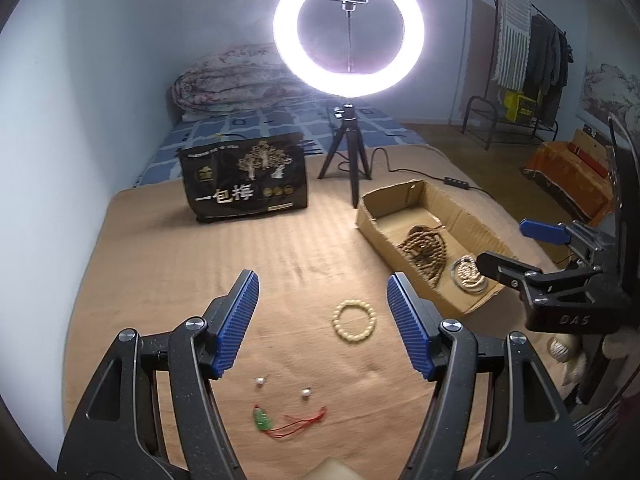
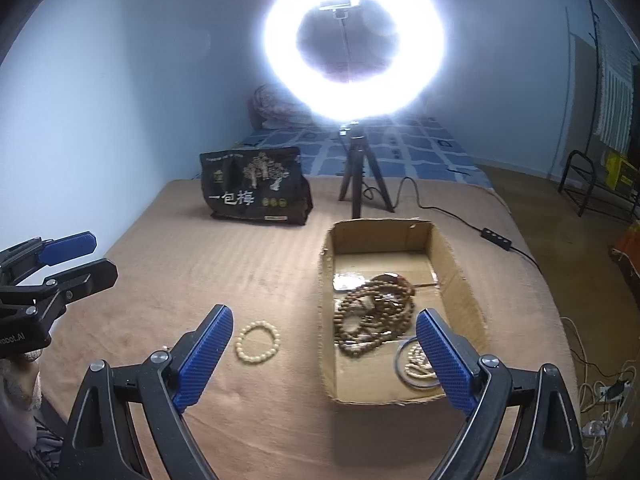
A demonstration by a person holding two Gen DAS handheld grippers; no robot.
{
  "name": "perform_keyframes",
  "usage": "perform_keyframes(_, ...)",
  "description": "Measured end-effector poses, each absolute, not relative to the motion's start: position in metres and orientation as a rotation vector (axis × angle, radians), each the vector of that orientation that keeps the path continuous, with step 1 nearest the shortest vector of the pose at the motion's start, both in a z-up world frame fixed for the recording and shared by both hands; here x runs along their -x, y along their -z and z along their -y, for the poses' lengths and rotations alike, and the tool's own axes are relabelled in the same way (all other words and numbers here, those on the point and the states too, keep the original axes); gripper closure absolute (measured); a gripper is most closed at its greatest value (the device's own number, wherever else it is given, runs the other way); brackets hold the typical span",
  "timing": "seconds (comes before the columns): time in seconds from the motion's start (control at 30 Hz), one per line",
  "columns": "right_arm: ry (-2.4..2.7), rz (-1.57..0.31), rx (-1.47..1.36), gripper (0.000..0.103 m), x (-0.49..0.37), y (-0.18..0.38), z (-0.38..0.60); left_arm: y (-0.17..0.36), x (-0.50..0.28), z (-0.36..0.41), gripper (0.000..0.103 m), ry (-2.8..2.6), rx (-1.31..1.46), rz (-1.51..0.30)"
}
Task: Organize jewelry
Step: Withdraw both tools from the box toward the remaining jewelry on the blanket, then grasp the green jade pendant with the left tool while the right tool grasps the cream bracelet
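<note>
Your left gripper (image 1: 322, 300) stood open and empty above the cream bead bracelet (image 1: 354, 321). Your right gripper (image 2: 324, 344) gaped wide, empty, over the cardboard box (image 2: 464, 280).

Pale blue walls (image 1: 100, 40) — glaring ring light (image 1: 348, 28) on tripod, clothes rack (image 1: 532, 48) at right, brown floor (image 2: 540, 200).

Black bag (image 1: 244, 178): "一包梅". Right hand-held gripper (image 1: 504, 248) body: "DAS". Left hand-held gripper (image 2: 84, 256) body: "…obot.AI", partly cut off.
</note>
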State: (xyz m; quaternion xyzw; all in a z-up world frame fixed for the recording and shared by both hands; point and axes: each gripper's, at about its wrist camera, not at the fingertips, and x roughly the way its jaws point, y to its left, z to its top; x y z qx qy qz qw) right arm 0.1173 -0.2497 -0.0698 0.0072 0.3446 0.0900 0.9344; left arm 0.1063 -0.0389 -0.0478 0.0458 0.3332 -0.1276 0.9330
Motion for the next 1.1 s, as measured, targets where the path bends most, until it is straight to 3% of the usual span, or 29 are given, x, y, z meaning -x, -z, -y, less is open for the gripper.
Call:
perform_keyframes(0.07, -0.199, -0.708, -0.022, 0.000, -0.119, 0.071, 0.245, 0.051, -0.106, 0.030, 0.034, 0.250, -0.095, -0.687)
perform_keyframes(0.4, -0.235, -0.740, -0.035, 0.000, -0.128, 0.081, 0.225, 0.070, -0.108, -0.027, 0.034, 0.181, -0.058, -0.719)
perform_keyframes(0.77, -0.329, -0.800, -0.016, 0.001, -0.131, 0.104, 0.193, 0.121, -0.112, -0.073, 0.034, 0.140, 0.027, -0.875)
perform_keyframes(0.93, -0.369, -0.849, -0.002, 0.013, -0.138, 0.125, 0.174, 0.154, -0.109, -0.076, 0.035, 0.160, 0.113, -0.990)
perform_keyframes(1.1, -0.399, -0.938, 0.034, 0.031, -0.149, 0.155, 0.158, 0.185, -0.103, -0.065, 0.047, 0.183, 0.133, -1.078)
